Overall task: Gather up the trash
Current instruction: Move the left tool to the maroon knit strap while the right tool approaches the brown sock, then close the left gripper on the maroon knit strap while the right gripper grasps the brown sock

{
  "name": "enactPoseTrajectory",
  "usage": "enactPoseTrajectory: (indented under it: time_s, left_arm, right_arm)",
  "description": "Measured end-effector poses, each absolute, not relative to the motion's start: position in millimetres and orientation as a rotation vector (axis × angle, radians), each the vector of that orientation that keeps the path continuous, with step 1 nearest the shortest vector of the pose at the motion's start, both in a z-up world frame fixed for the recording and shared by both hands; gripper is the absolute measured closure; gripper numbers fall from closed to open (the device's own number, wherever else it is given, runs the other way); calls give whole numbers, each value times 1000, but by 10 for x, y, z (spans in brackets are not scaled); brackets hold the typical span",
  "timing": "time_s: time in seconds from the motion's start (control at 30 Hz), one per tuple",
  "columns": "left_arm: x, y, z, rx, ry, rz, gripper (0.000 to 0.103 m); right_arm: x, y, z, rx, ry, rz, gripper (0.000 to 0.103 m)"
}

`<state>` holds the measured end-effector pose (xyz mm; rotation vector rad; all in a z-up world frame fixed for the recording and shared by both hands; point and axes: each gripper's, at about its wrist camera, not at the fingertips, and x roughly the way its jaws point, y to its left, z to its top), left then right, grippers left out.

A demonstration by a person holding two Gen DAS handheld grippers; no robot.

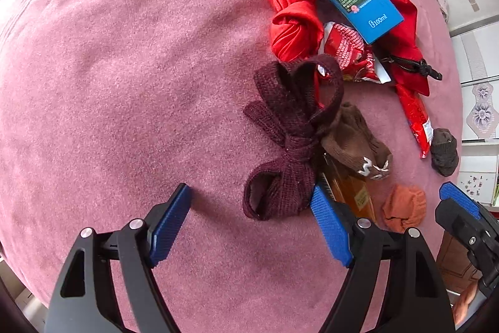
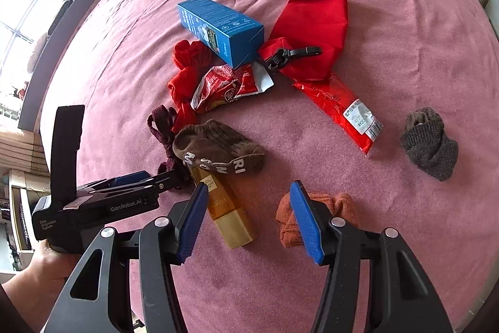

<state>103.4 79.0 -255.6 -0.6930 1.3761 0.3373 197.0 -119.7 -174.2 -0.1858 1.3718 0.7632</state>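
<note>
L gripper [image 1: 249,227] pointing steeply down, jaws wide apart, nothing pinched btwn pads. R gripper [image 2: 249,220] also angled down, jaws parted, nothing gripped. My L hand [image 2: 46,264] wraps the L grip handle.

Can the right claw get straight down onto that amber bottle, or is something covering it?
Probably yes, at the gold cap end. The right claw is open just above the amber bottle, whose lower half lies bare. The brown sock covers only its far end, and the left claw sits close alongside.
</note>
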Motion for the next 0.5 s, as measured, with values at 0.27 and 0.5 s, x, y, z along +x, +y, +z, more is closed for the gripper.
enactPoseTrajectory:
  time_s: [0.27,0.5]
  left_arm:
    - [1160,724,-2540,-625,1395,361,49]
    - [1284,761,-2434,-672,1370,301,85]
  right_arm:
    - [2062,-988,-1901,-214,1397,802,49]
    - [2124,-812,-1982,-244,1385,853,49]
